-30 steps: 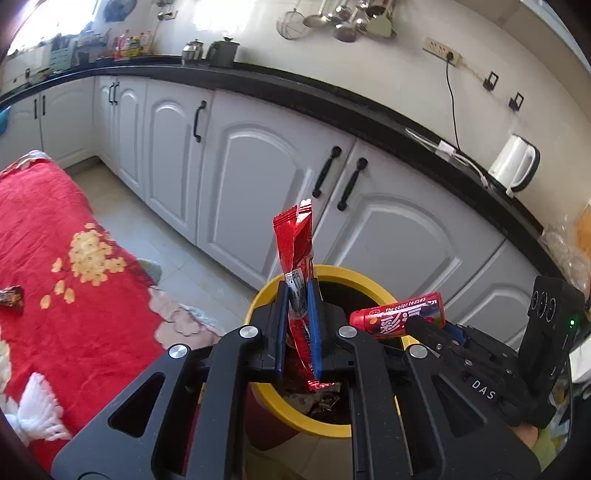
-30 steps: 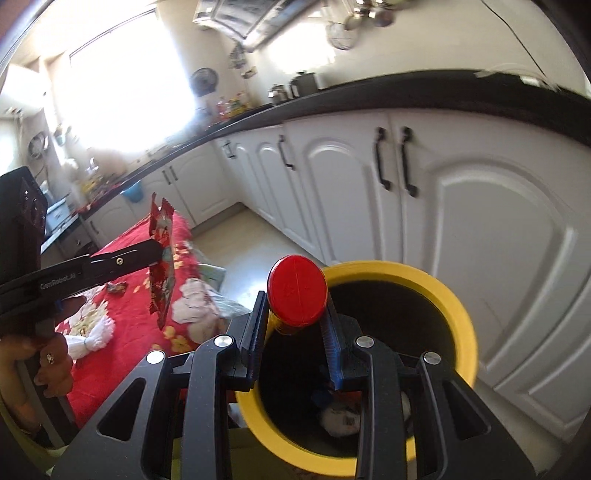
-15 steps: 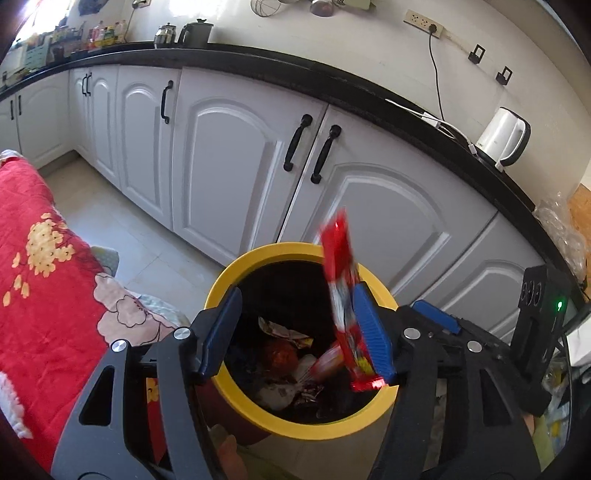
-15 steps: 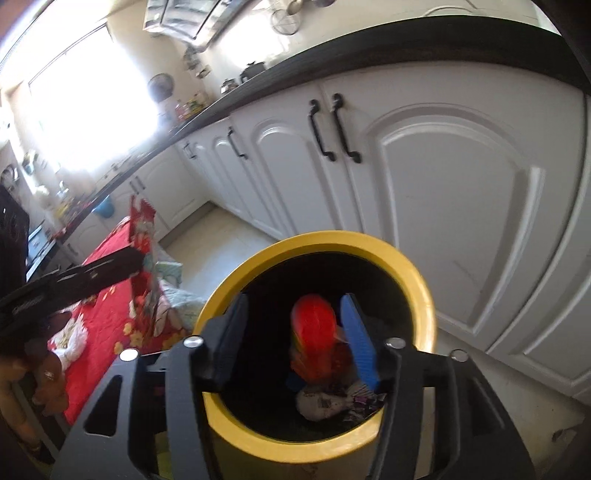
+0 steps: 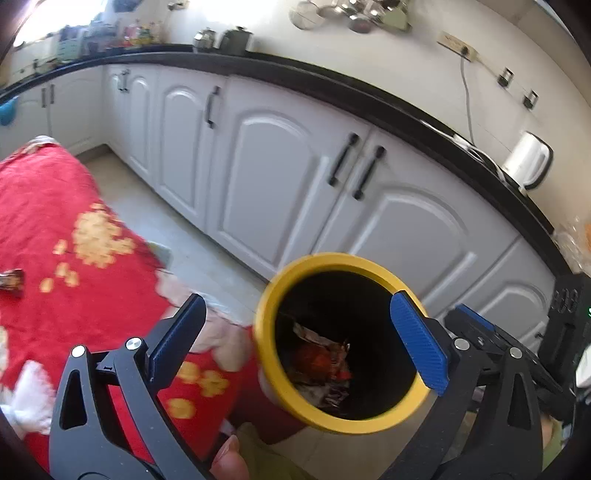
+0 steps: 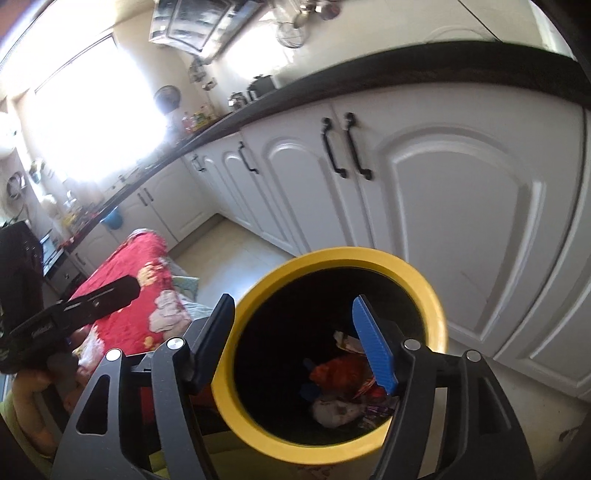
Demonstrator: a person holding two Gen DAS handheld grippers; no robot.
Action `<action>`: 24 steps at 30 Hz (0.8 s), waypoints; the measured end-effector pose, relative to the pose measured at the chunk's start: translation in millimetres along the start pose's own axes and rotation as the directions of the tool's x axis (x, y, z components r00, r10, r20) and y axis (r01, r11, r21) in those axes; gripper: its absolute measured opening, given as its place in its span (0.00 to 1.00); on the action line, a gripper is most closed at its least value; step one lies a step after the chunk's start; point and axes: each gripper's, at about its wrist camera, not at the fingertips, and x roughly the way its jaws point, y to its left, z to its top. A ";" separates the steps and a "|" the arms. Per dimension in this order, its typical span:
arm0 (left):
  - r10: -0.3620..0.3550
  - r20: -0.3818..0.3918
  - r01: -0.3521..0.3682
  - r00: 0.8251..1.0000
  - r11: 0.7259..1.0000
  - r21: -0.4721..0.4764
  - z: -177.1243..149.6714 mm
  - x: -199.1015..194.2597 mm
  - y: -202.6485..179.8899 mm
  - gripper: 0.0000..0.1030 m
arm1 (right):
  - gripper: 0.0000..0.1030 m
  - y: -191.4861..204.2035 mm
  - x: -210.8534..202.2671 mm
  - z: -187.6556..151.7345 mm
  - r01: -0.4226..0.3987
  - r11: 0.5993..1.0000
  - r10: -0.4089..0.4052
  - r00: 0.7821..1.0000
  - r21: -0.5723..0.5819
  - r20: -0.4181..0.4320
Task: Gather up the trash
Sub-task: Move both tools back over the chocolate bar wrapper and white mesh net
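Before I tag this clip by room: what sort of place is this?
Most likely a home kitchen: white cabinet doors under a black countertop, an electric kettle plugged in, and utensils hung on the wall.

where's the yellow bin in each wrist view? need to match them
Left wrist: bin lower centre-right, between the open left gripper fingers.
Right wrist: bin bottom centre, between the open right gripper fingers.
Shared landmark: paired black cabinet handles above the bin.

Yellow-rimmed black bin [image 5: 334, 421] upright on floor, crumpled red wrappers [image 6: 338, 373] at its bottom.
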 end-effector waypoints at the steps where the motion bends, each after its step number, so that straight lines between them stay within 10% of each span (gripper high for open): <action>1: 0.015 0.007 -0.015 1.000 1.000 -0.010 1.7 -3.3 6.1 0.89 | 0.65 7.4 1.5 -0.1 -0.017 1.000 0.017 1.000 -0.009 -0.005; 24: 0.237 0.110 -0.191 0.965 0.927 -0.321 7.5 -92.1 167.3 0.89 | 0.66 185.9 49.1 -32.1 -0.296 0.926 0.247 0.944 -0.233 -0.217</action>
